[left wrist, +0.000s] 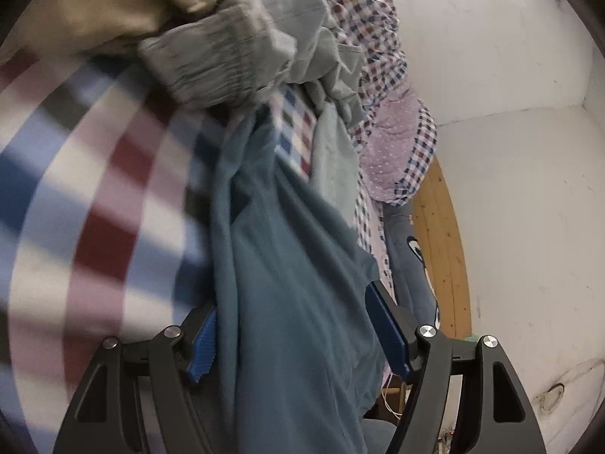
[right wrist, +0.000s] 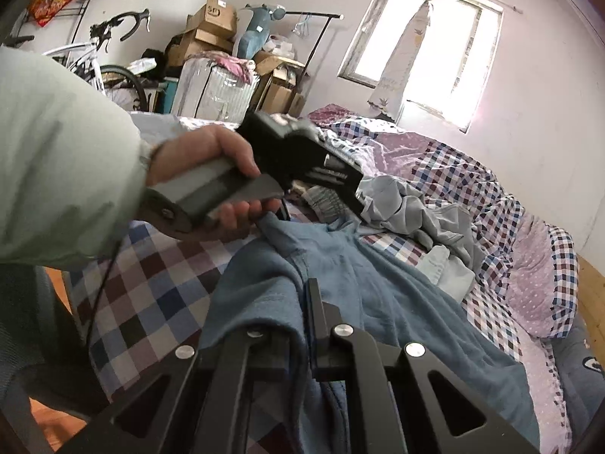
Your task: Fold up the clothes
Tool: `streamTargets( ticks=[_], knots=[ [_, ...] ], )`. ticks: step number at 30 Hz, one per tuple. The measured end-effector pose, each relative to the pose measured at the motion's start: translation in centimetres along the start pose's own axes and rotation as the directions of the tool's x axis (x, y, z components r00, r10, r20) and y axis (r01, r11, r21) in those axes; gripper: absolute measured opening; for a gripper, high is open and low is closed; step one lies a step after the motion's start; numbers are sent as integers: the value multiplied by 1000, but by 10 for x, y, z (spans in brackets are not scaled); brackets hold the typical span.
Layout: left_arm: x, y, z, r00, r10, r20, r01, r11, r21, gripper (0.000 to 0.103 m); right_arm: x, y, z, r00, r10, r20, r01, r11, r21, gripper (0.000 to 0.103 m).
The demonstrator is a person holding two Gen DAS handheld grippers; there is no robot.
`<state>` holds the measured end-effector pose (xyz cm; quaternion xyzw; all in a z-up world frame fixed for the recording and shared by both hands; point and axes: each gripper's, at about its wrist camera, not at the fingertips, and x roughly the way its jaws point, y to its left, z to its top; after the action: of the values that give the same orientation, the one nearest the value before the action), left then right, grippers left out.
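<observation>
A blue-teal garment (left wrist: 287, 249) lies crumpled across the checked bedsheet (right wrist: 151, 302). In the left wrist view it runs between the blue pads (left wrist: 204, 344) of my left gripper (left wrist: 297, 335), whose jaws stand wide apart and open. The right wrist view shows the same garment (right wrist: 397, 302) draped over my right gripper (right wrist: 302, 295), which is shut on a fold of it. A hand holds the left gripper (right wrist: 351, 189) just beyond, its tips over the far end of the garment near grey-green shorts (right wrist: 416, 208).
The grey-green shorts (left wrist: 227, 64) and a beige garment (left wrist: 113, 0) are piled at the far end. A purple dotted quilt (right wrist: 435, 151) covers the bed's right side. Wooden floor (left wrist: 442, 246) borders the bed. Boxes (right wrist: 211, 19) and a bicycle (right wrist: 94, 60) stand by the far wall.
</observation>
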<state>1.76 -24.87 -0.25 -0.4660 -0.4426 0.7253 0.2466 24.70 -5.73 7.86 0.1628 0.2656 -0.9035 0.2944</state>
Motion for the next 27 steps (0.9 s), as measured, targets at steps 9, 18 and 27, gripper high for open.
streamTargets(
  ticks=[9, 18, 27],
  knots=[
    [14, 2, 33, 999, -16, -49, 16, 1000, 12, 71, -32, -5, -1, 999, 21, 38, -21, 1000, 3, 5],
    [22, 8, 42, 998, 0, -55, 0, 1000, -9, 42, -51, -7, -8, 999, 23, 32, -23, 1000, -3, 5],
    [10, 17, 39, 998, -33, 51, 37, 997, -74, 9, -40, 14, -12, 1000, 22, -21, -24, 998, -50, 5]
  ],
)
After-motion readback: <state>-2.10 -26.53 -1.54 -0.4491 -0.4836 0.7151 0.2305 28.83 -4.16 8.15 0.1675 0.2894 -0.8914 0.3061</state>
